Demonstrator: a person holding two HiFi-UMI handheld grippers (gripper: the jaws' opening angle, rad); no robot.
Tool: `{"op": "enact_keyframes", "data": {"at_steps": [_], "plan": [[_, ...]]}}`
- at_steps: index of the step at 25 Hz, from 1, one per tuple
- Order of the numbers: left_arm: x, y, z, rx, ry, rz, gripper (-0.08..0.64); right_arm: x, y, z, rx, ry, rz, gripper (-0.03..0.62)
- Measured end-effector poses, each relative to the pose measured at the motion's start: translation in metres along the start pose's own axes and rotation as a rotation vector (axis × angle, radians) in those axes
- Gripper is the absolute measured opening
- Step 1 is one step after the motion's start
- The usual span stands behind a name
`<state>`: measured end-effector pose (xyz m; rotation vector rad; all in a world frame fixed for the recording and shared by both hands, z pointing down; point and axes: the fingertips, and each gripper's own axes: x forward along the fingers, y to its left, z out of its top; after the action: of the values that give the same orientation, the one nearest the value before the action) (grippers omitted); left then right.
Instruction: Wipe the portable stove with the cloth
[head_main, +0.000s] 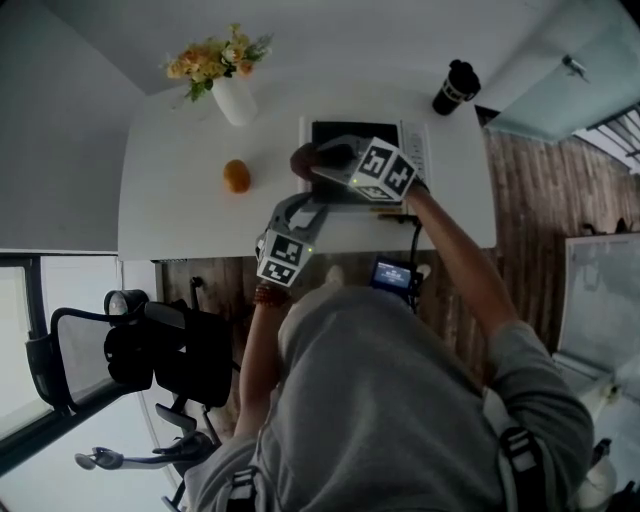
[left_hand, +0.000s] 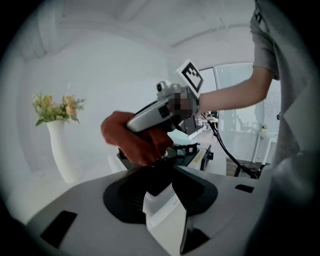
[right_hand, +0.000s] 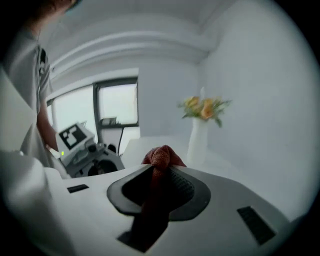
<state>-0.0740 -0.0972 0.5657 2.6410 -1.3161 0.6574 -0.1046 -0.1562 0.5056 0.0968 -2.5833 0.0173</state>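
The fingers of your right gripper (right_hand: 159, 169) are pinched tight on the cloth (right_hand: 161, 156). A bunched fold sticks out past the tips and the rest trails back between the fingers. That wad probably makes a soft pad to rub with. The cloth is at the stove's (head_main: 340, 130) near left corner, over the dark top. I can't tell whether it presses on the surface or hangs just above it.

Your left gripper (left_hand: 159, 194) has its fingers together with nothing in them. It sits low at the bench's (head_main: 180, 200) front edge, just beside the stove and apart from it. My guess is it waits there to steady the stove if it slides.

The stove stands right of centre on the bench. An orange (head_main: 237, 176) and a vase (head_main: 235, 100) are well to its left, and a cup (head_main: 455, 88) is at the back right corner, all outside the wiping path.

Your right gripper and arm cover much of the stove top from above, so any dirt there is out of sight. The burner shows only partly in the left gripper view.
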Motion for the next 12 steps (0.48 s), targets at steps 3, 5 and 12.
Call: {"op": "enact_keyframes", "data": {"at_steps": [3,5,12], "plan": [[-0.018,0.014,0.035,-0.008,-0.122,0.073,0.169,-0.059,-0.018,0.038,0.15,-0.331,-0.197,0.094],[-0.027,0.022,0.057,-0.021,-0.201,0.133,0.159,-0.093,-0.015,0.043,0.163,-0.453,-0.317,0.095],[-0.03,0.014,0.093,-0.045,-0.331,0.219,0.07,-0.139,0.027,0.01,0.103,-0.501,-0.658,0.1]]}}
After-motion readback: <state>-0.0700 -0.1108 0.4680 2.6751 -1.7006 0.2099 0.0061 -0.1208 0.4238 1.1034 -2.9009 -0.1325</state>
